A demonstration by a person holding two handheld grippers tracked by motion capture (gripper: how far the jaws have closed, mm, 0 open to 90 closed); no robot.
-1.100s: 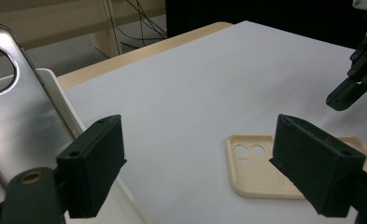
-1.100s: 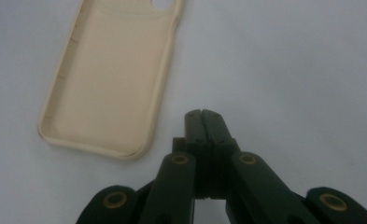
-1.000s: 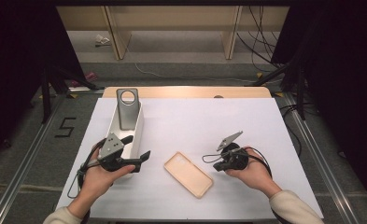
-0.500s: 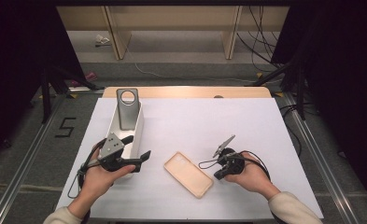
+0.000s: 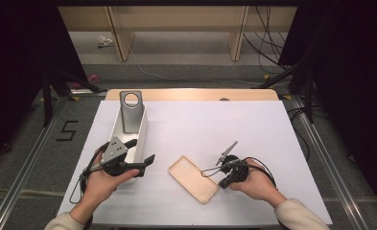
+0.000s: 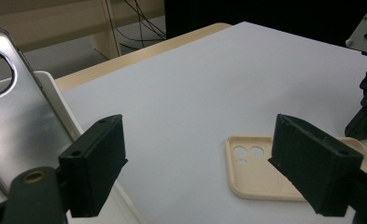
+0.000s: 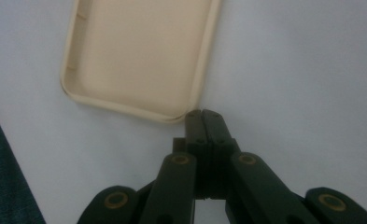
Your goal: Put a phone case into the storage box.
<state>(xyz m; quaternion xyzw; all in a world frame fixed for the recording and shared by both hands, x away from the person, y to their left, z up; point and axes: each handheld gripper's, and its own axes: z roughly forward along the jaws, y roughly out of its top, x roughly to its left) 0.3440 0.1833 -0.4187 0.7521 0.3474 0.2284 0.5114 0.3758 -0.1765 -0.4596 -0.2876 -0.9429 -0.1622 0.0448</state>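
One beige phone case (image 5: 194,178) lies face up near the tabletop's (image 5: 253,129) front edge. The right gripper (image 7: 203,115), fingers pressed together and empty, touches its corner. The left gripper (image 5: 140,151), fingers spread wide and empty, hovers at the white tray (image 5: 140,125) by the left edge.

It looked like a lab set up for recording, not a home or a shop. A single table (image 5: 253,120) under a white sheet stood in a pool of light, hemmed in by black curtains (image 5: 349,72) on both sides. Metal rails (image 5: 23,163) ran along the grey floor beside it, where a taped number five (image 5: 67,130) marked the spot. Loose cables (image 5: 267,43) trailed behind, near plain wooden shelving (image 5: 176,19), and dark stand legs (image 5: 52,91) were braced at the edges.
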